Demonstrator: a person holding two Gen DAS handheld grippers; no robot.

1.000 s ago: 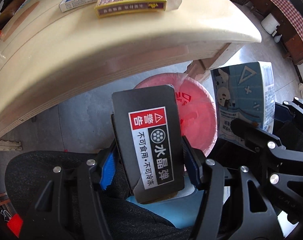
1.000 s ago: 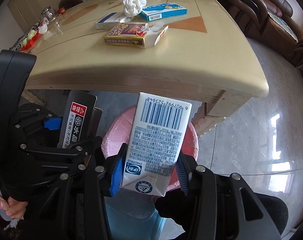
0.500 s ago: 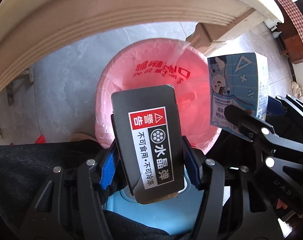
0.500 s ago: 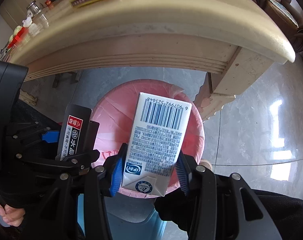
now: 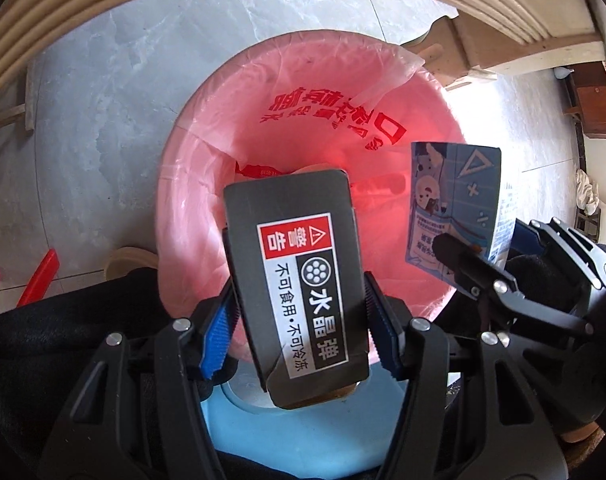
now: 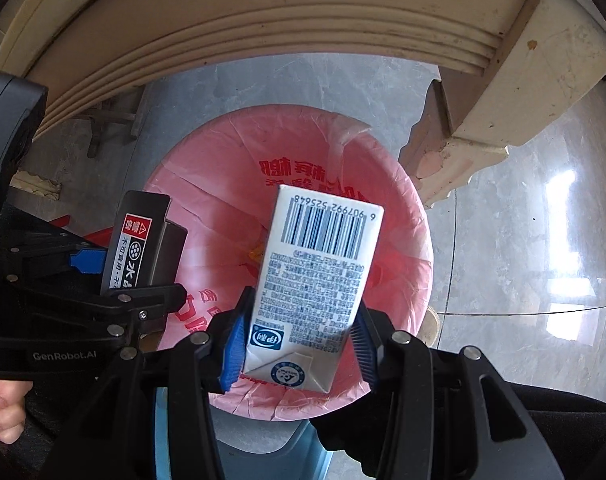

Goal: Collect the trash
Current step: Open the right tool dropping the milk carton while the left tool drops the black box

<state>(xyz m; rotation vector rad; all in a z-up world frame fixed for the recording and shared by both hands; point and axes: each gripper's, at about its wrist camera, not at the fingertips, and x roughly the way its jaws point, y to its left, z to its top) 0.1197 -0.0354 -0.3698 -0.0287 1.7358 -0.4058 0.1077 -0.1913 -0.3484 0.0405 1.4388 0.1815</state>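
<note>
My left gripper (image 5: 299, 336) is shut on a black box (image 5: 299, 280) with a red and white warning label, held above the pink-lined trash bin (image 5: 191, 208). My right gripper (image 6: 299, 352) is shut on a white and blue milk carton (image 6: 315, 276), also above the bin (image 6: 403, 248). The carton shows in the left wrist view (image 5: 455, 204) to the right of the black box. The black box shows in the right wrist view (image 6: 139, 248) at the left. Some trash lies at the bin's bottom.
The beige table's edge (image 6: 263, 40) arches overhead and its leg (image 6: 455, 140) stands just right of the bin. Grey tiled floor (image 5: 123, 100) surrounds the bin. A light blue object (image 5: 303, 432) sits under my grippers. Dark clothing is at the lower edges.
Both grippers have dropped from table height to below the table edge and tilted down over the bin. The tabletop items have left view. Both still hold their items.
</note>
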